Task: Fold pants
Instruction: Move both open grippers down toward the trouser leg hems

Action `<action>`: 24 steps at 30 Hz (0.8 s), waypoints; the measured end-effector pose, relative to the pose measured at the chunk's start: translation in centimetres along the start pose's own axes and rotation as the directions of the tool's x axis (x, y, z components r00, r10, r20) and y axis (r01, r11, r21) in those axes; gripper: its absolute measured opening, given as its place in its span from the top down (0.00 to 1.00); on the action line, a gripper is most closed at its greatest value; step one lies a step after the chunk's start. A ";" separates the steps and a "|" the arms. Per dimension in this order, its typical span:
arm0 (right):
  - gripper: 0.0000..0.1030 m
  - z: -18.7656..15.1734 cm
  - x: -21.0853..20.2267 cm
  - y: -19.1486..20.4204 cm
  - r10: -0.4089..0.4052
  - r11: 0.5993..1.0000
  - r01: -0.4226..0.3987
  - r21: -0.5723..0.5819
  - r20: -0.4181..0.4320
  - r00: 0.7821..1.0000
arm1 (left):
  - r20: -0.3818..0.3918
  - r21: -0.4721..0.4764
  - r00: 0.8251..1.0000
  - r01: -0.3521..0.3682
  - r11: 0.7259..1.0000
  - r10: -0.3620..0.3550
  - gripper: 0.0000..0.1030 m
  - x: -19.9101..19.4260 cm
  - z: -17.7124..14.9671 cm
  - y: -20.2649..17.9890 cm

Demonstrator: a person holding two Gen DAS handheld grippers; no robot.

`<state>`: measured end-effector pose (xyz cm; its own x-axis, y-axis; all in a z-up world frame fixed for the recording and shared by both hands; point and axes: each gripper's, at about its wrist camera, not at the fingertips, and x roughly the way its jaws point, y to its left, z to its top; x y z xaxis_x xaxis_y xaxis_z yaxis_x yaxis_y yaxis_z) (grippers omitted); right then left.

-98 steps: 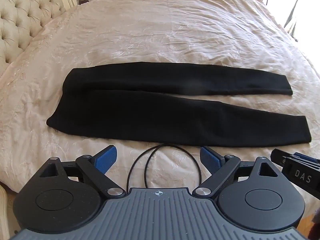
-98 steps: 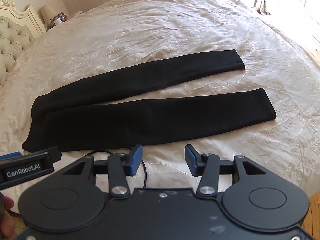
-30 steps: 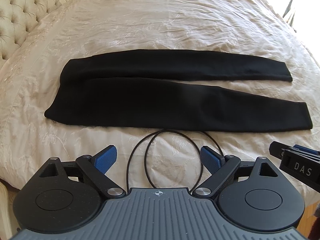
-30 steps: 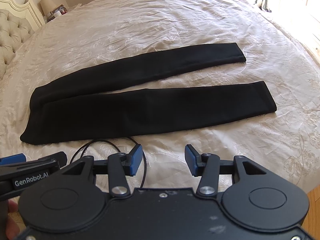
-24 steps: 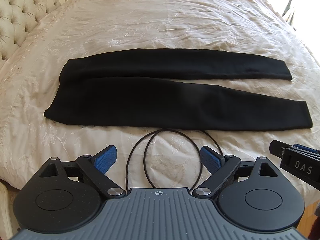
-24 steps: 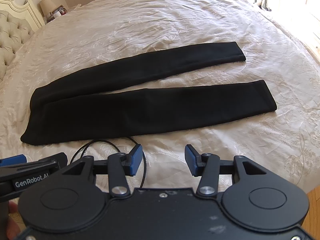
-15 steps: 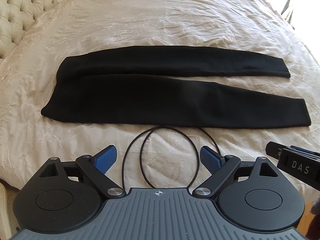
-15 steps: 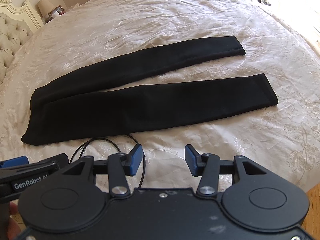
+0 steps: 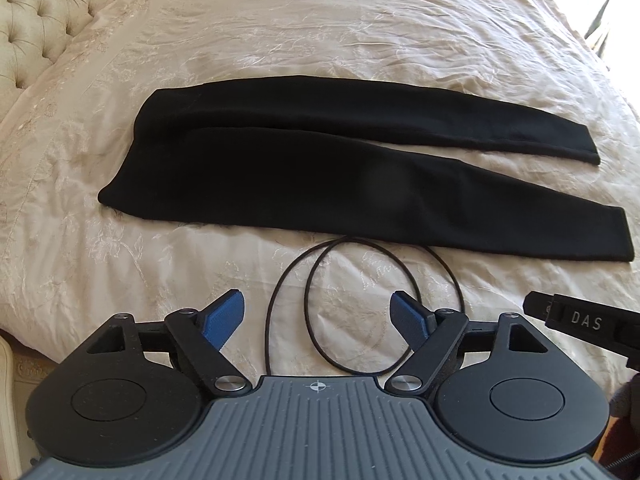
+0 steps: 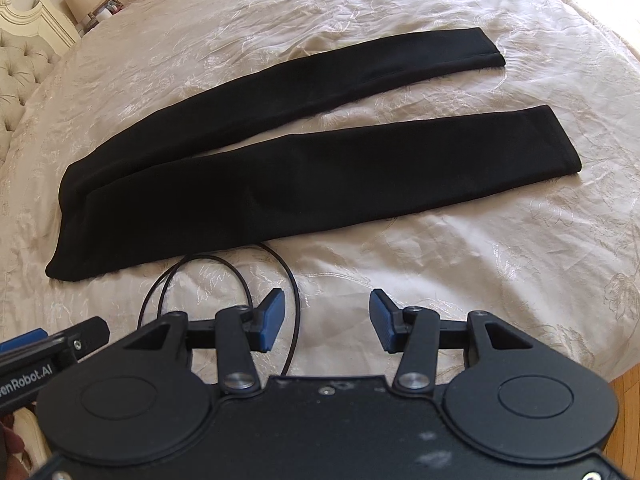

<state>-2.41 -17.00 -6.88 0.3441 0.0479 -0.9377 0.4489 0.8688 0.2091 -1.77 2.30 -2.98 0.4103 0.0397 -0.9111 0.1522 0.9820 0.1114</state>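
— What was on the bed [image 9: 360, 20]?
— Black pants [image 9: 320, 172], flat on the cream cover, legs spread slightly apart.
— Anything else?
— A thin black cable [image 9: 360, 280] looped just beside the nearer leg, near the bed's edge.

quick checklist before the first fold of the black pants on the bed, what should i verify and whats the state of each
1. Black fabric pants lie flat on the cream embroidered bedspread, legs apart: ok.
2. Both hems in view, far hem and near hem: ok.
3. Left tool open and empty: ok.
4. Right tool open and empty: ok.
5. Thin black looped cable kept off the work area: not ok; it lies on the bedspread between the tools and the pants, its far end at the pants' near edge.
6. Cable touching or tucked under the pants: cannot tell.
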 end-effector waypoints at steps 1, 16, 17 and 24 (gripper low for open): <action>0.52 0.1 0.4 0.2 0.004 1.000 -0.004 -0.002 -0.010 1.000 | -0.006 -0.010 1.000 -0.008 1.000 0.008 0.23 0.1 0.1 0.4; 0.52 4.4 3.2 3.4 0.016 1.000 -0.016 -0.001 -0.031 0.999 | -0.040 -0.007 0.999 -0.023 1.000 0.023 0.23 4.5 6.4 3.8; 0.52 5.0 3.3 3.5 0.002 1.000 -0.002 -0.005 -0.026 1.000 | -0.035 0.004 0.999 -0.022 1.000 0.022 0.23 4.8 6.9 3.9; 0.52 8.2 4.0 4.9 -0.063 0.997 0.068 -0.047 0.108 0.992 | -0.036 0.051 0.998 0.044 0.998 -0.042 0.23 7.9 10.8 5.2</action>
<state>7.97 -16.58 -7.36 0.4023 -0.0601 -0.9135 0.4322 0.8921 0.1317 12.01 5.78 -5.35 0.3712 0.0048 -0.9285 0.2153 0.9723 0.0911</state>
